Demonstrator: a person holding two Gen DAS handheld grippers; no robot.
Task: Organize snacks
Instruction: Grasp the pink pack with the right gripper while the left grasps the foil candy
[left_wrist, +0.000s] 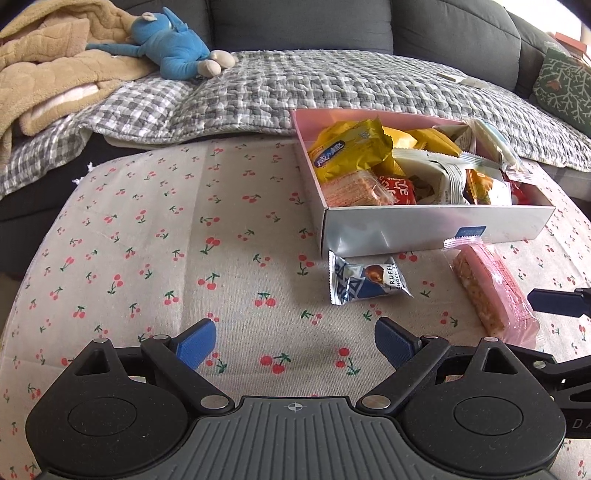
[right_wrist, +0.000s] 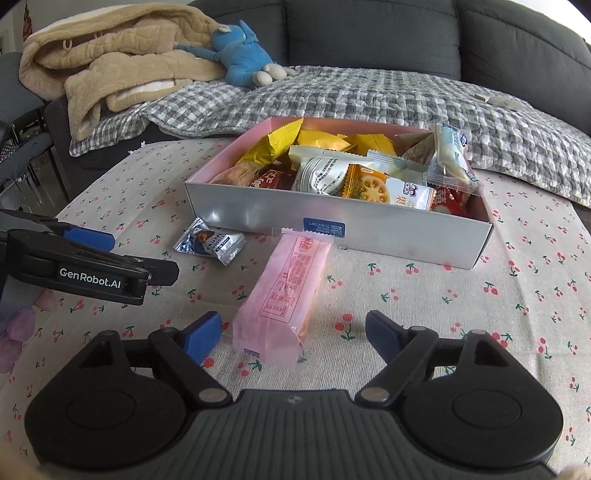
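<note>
A pink-lined box (left_wrist: 436, 229) full of wrapped snacks stands on the cherry-print cloth; it also shows in the right wrist view (right_wrist: 332, 229). In front of it lie a silver-blue truffle chocolate packet (left_wrist: 365, 282) (right_wrist: 210, 242) and a long pink snack bar (left_wrist: 495, 291) (right_wrist: 284, 291). My left gripper (left_wrist: 295, 345) is open and empty, short of the truffle packet. My right gripper (right_wrist: 293, 334) is open, with the near end of the pink bar between its fingers, not clamped.
A grey checked quilt (left_wrist: 314, 88) covers the sofa behind the table. A blue plush toy (left_wrist: 173, 44) and a tan blanket (left_wrist: 44, 74) lie at the back left. The left gripper's body (right_wrist: 88, 269) shows at the left of the right wrist view.
</note>
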